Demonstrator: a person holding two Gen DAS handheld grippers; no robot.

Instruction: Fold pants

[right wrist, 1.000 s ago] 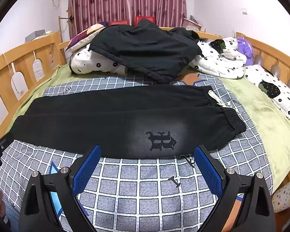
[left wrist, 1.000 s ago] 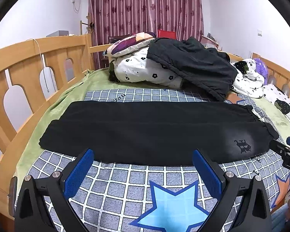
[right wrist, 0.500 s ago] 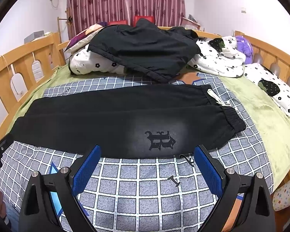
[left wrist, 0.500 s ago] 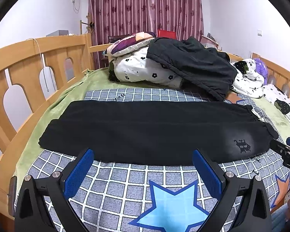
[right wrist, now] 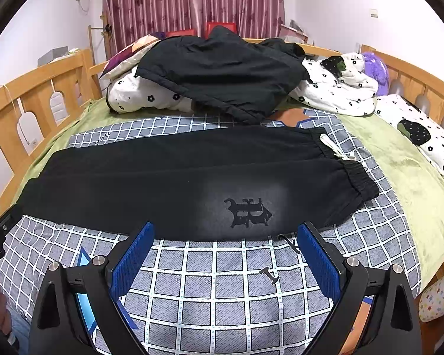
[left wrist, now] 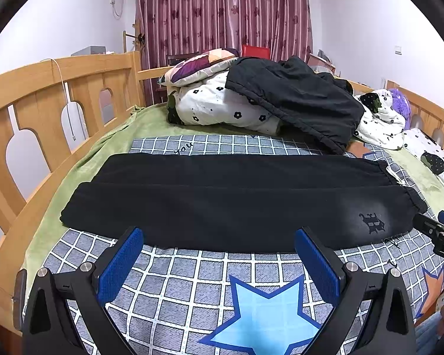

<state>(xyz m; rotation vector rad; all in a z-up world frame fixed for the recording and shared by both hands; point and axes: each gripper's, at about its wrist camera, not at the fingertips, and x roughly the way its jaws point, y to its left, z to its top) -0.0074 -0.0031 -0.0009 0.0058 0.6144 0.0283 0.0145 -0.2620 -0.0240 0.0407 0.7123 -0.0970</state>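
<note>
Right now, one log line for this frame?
stage: pre-grasp | pants: flat on bed, legs stacked | left gripper: open, empty | right gripper: open, empty

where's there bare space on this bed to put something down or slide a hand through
Free: the checked blanket strip between the black pants and both open grippers (left gripper, right gripper); the green sheet right of the waistband. Crowded: the far end, with the floral bedding and dark garment.

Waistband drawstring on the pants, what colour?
White drawstring on black pants; clearest in the right wrist view.
</note>
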